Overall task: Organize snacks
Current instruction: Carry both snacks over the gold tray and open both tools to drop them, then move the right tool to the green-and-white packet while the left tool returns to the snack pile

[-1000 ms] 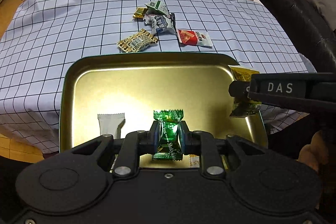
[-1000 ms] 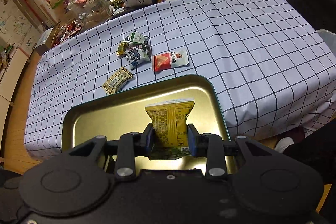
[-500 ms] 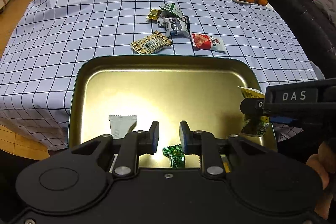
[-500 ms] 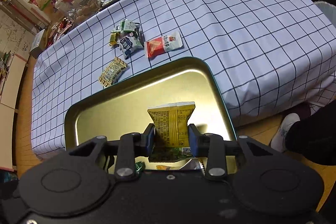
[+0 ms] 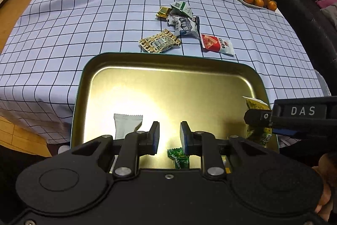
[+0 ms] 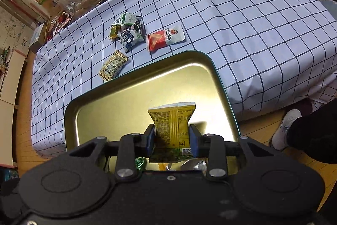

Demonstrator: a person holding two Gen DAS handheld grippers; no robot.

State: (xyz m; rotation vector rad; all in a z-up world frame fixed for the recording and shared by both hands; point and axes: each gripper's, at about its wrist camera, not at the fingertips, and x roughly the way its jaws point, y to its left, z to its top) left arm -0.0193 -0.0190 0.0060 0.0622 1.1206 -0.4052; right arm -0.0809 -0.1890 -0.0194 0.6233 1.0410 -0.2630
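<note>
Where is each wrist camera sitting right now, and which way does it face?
Left wrist: above the gold metal tray, facing down across its near end; empty left gripper, a hand.
Right wrist: over the tray's right end; right gripper clamps a yellow snack packet; a shoe.
Shared: tray, green wrapped candy, checked tablecloth.

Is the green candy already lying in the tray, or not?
In the tray: the green candy lies on its gold floor, free of the fingers.

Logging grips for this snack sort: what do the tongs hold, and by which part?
Right tongs pinch the yellow snack packet across its middle, by its two sides. Left tongs hold nothing.
</note>
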